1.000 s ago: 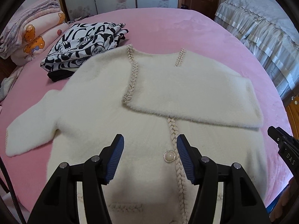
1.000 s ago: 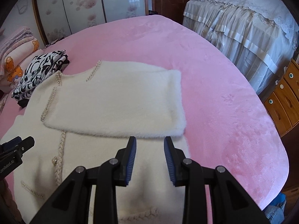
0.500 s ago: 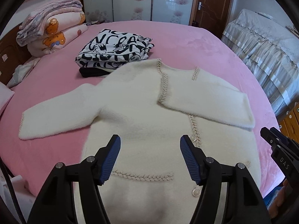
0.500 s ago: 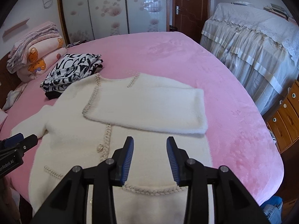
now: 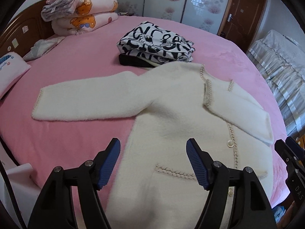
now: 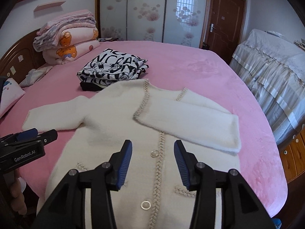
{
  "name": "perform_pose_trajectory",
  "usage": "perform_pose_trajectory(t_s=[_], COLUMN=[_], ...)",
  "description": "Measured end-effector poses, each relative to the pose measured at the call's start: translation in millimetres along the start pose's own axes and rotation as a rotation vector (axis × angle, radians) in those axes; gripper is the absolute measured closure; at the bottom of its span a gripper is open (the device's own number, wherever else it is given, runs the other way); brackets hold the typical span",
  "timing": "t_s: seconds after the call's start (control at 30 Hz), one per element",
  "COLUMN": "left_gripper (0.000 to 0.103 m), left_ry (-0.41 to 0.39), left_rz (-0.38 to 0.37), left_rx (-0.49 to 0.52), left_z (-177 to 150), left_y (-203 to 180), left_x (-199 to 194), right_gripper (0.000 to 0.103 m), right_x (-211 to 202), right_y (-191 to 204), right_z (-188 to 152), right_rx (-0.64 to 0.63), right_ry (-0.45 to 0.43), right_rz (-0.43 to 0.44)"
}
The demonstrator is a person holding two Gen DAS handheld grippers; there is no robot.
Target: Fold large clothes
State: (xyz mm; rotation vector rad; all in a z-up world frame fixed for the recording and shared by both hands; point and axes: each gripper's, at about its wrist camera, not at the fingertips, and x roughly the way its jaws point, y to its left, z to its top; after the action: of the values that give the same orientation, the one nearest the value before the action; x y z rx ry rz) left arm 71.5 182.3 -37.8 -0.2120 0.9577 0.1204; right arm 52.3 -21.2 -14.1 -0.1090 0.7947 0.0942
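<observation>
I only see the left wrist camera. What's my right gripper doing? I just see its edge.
Observer: The right gripper is open. Its jaws have just been opening, with nothing between them, and it hangs over the cardigan by a button.
Operator: What's next to the bed on that side?
Observer: Wooden drawers with round knobs.
Operator: Anything up on the wall?
Observer: A pink shelf, above the blankets.
</observation>
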Motion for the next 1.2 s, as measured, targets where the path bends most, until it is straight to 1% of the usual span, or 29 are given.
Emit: perform_pose_trajectory(t_s=[0.1, 0.23, 0.33, 0.4, 0.57, 0.63, 0.7, 0.77, 0.83, 0.97, 1.1, 1.13, 1.17, 1.2], left_gripper=[0.033, 0.033, 0.033, 0.033, 0.033, 0.033, 0.033, 0.033, 0.033, 0.033, 0.033, 0.037, 0.055, 0.067], left_ry=[0.025, 0.048, 0.065, 0.08, 0.094, 0.097, 0.096, 0.083, 0.06, 0.002, -0.046, -0.048, -0.053, -0.051], left_rz=[0.018, 0.007, 0.022, 0.041, 0.041, 0.026, -0.019, -0.063, -0.074, -0.06, -0.051, -0.042, -0.009, 0.037], left_rx=[-0.061, -0.159, -0.226, -0.276, -0.434, -0.514, -0.59, -0.661, -0.706, -0.78, -0.891, -0.911, -0.927, -0.925], left_z=[2.4, 6.4, 6.7, 5.8, 2.4, 2.9, 3.8, 6.6, 10.1, 20.9, 30.3, 32.5, 36.4, 41.0], left_y=[27.8, 71.9, 104.3, 131.7, 201.8, 228.5, 249.9, 269.5, 283.1, 307.2, 330.4, 332.7, 333.9, 333.3], left_x=[14.3, 34.3, 51.3, 65.9, 96.9, 108.8, 119.6, 131.0, 139.2, 155.2, 167.1, 167.8, 168.4, 169.0], right_gripper=[0.055, 0.055, 0.055, 0.055, 0.055, 0.055, 0.055, 0.055, 0.055, 0.055, 0.055, 0.055, 0.055, 0.055], right_x=[9.6, 29.9, 44.6, 56.1, 89.7, 105.4, 120.5, 133.2, 144.7, 161.5, 175.4, 178.9, 181.9, 184.3], right_y=[25.6, 58.8, 81.4, 95.0, 128.5, 142.1, 154.9, 164.0, 171.1, 175.8, 169.4, 166.3, 162.8, 159.7], right_z=[2.2, 6.5, 11.0, 13.9, 19.8, 20.8, 20.8, 20.6, 19.8, 17.6, 12.1, 10.6, 9.0, 8.1], right_rx=[-0.04, -0.089, -0.124, -0.145, -0.172, -0.183, -0.194, -0.199, -0.205, -0.208, -0.197, -0.191, -0.181, -0.171], right_ry=[0.012, 0.039, 0.051, 0.06, 0.092, 0.114, 0.135, 0.155, 0.172, 0.198, 0.232, 0.243, 0.254, 0.263], right_rz=[0.014, 0.035, 0.051, 0.058, 0.086, 0.096, 0.105, 0.115, 0.12, 0.123, 0.114, 0.11, 0.111, 0.113])
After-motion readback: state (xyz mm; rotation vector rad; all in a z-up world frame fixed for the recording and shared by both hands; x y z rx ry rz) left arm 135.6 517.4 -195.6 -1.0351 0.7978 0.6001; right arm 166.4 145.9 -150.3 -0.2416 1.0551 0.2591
